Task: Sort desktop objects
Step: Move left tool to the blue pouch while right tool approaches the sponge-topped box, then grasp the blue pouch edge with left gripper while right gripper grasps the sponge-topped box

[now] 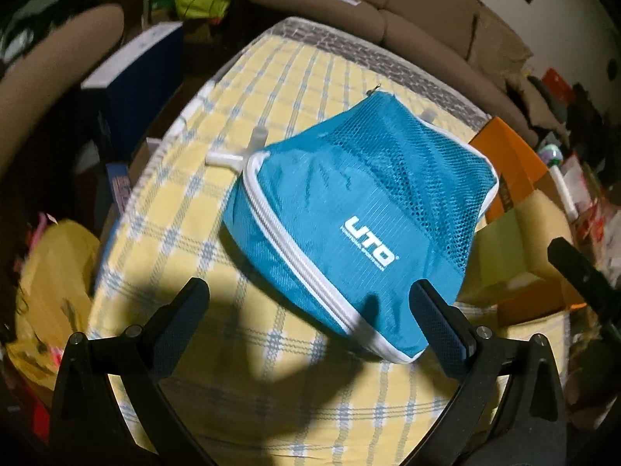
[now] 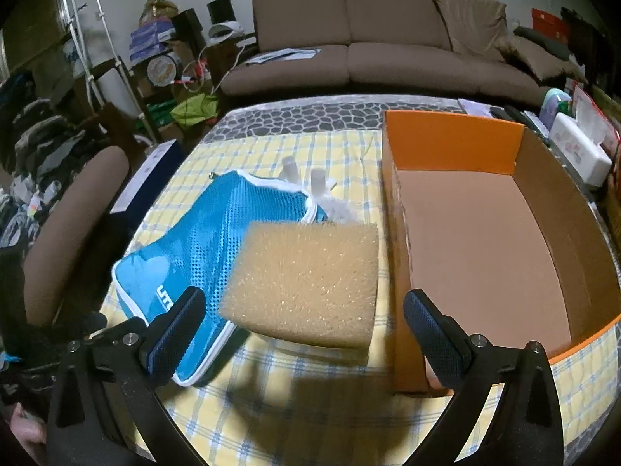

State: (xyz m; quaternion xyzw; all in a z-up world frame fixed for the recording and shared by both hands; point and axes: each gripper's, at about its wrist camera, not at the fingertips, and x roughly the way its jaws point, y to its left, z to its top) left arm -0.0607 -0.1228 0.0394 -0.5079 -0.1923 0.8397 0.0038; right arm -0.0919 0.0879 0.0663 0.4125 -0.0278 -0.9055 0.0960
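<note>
Only the right view showed the sponge (image 2: pixel 306 283) and box (image 2: pixel 500 233). The bag (image 1: pixel 349 217) lay at twelve o'clock from the left gripper (image 1: pixel 310 299). The right gripper (image 2: pixel 304 310) was also wide apart, holding nothing.

"UTO" is printed in white capitals on the blue zip pouch (image 1: pixel 349 209), just ahead of the left tool; the smaller line beneath cannot be read. Beside the right tool's left finger, only "UT" is seen on it (image 2: pixel 194 240).

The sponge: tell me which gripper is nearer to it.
Right. The right gripper is open just in front of the sponge. The left gripper is open over the blue pouch, beside the sponge.
</note>
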